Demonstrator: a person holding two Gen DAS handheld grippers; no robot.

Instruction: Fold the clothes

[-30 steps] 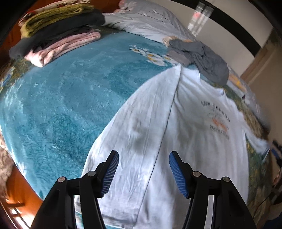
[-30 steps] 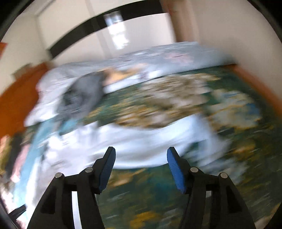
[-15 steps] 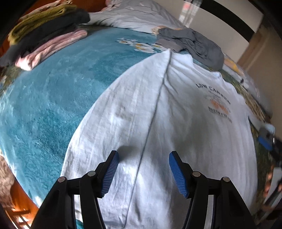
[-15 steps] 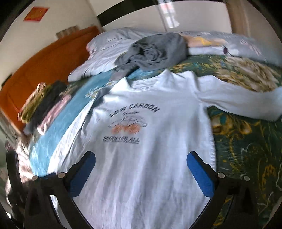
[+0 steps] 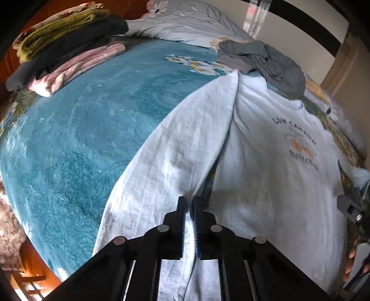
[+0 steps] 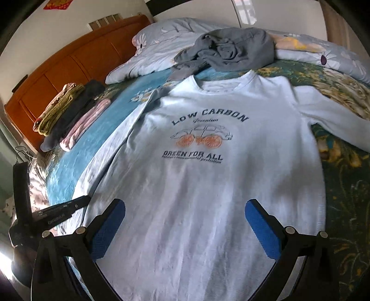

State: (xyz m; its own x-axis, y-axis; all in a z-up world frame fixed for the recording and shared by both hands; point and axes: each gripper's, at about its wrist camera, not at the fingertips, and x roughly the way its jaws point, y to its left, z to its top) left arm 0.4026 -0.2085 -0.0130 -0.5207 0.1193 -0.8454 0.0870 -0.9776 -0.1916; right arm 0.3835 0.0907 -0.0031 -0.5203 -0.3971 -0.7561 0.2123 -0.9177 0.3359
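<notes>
Left gripper (image 5: 189, 208) pinches the white shirt (image 5: 266, 185), hiding the pinched fabric.

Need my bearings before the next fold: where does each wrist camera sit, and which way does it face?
Left wrist: on the left gripper, angled down along the white shirt's sleeve; its jaws are pinched shut on fabric.
Right wrist: on the right gripper, over the hem, facing the headboard; jaws open.
Shared: shirt, grey garment, folded stack.

Orange wooden headboard (image 6: 76, 67) against pale wall (image 6: 76, 16); red paper decoration (image 6: 59, 4) above; daylit window (image 6: 245, 10).
</notes>
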